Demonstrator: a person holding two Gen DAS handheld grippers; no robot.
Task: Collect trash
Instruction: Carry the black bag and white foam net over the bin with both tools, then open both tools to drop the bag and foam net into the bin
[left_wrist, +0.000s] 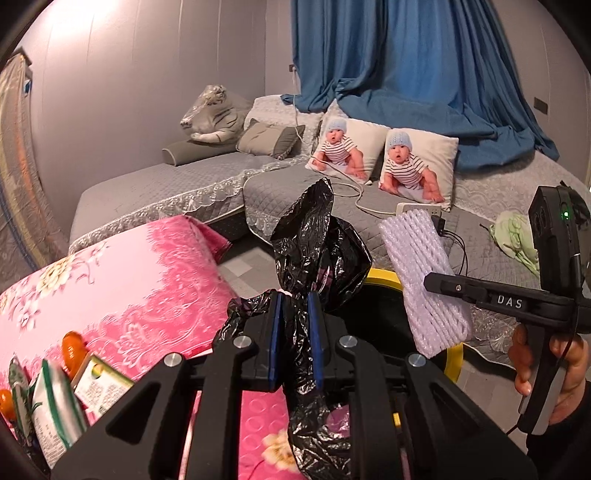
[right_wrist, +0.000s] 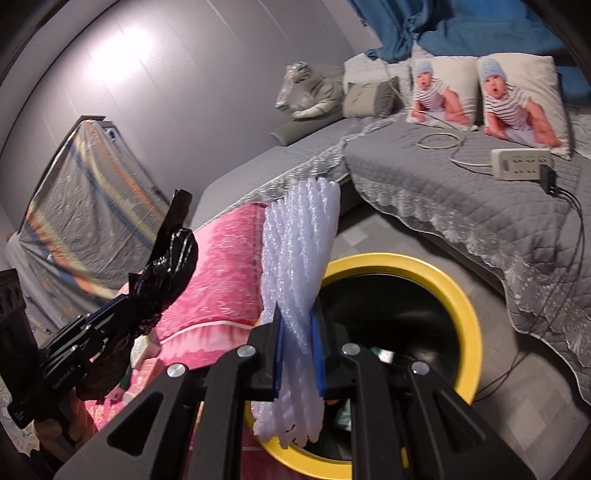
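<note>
My left gripper (left_wrist: 295, 334) is shut on a crumpled black plastic bag (left_wrist: 317, 240), which sticks up past the blue pads and hangs below them. In the right wrist view the same bag (right_wrist: 168, 266) shows at the left. My right gripper (right_wrist: 299, 325) is shut on a white foam net sleeve (right_wrist: 301, 243), which stands up above the pads and droops under them. That sleeve (left_wrist: 424, 277) and the right gripper (left_wrist: 448, 286) are at the right of the left wrist view, held by a hand (left_wrist: 546, 369). Below both lies a bin with a yellow rim (right_wrist: 469, 314) and dark inside.
A pink flowered blanket (left_wrist: 122, 288) covers a surface at the left, with small packets and orange items (left_wrist: 74, 349) at its edge. A grey quilted bed (right_wrist: 461, 199) holds baby-print pillows, a power strip (right_wrist: 521, 162) with cables and a plush tiger (left_wrist: 214, 114). Blue curtains hang behind.
</note>
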